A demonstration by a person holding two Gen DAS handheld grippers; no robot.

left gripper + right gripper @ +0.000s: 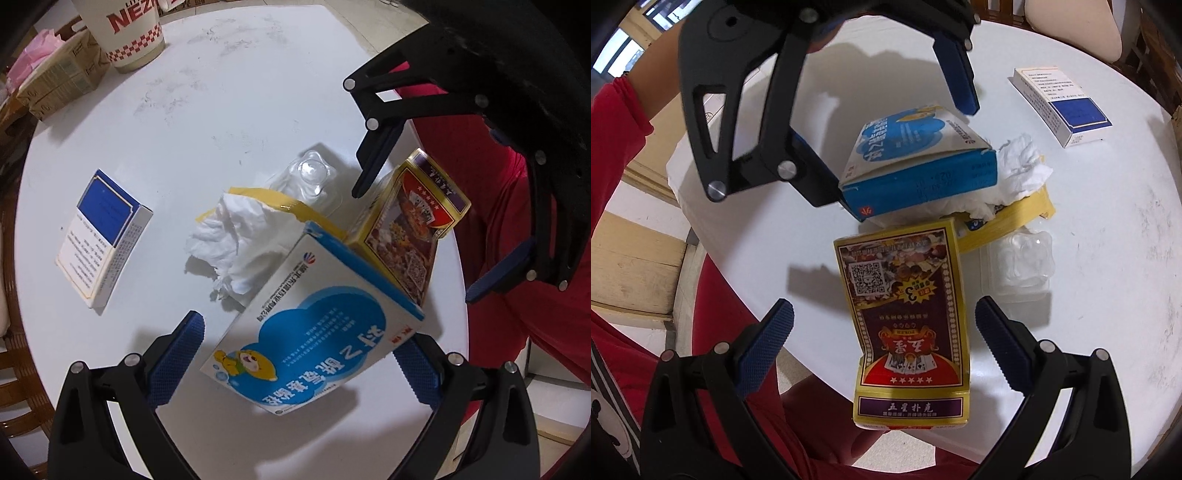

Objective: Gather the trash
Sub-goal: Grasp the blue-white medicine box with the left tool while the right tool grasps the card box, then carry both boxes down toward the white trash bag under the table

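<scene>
A blue-and-white medicine box (317, 332) (916, 162) lies tilted on a pile of trash on the round white table (221, 92). My left gripper (299, 350) (899, 155) is open, with one finger on each side of this box. A gold and red playing-card box (905, 314) (406, 229) leans against the blue box and juts past the table edge. My right gripper (882, 332) (413, 243) is open around it without clamping it. Under the boxes lie a crumpled white tissue (236, 236) (1023, 166), a yellow wrapper (280, 201) and a clear plastic blister (314, 177) (1019, 262).
A blue-and-white carton (103, 240) (1067, 107) lies alone on the table. At the far edge stand a red-checked paper cup (125, 33) and a cardboard box (59, 77). A person in red clothing (498, 221) sits at the table edge, with wooden chairs (639, 266) around.
</scene>
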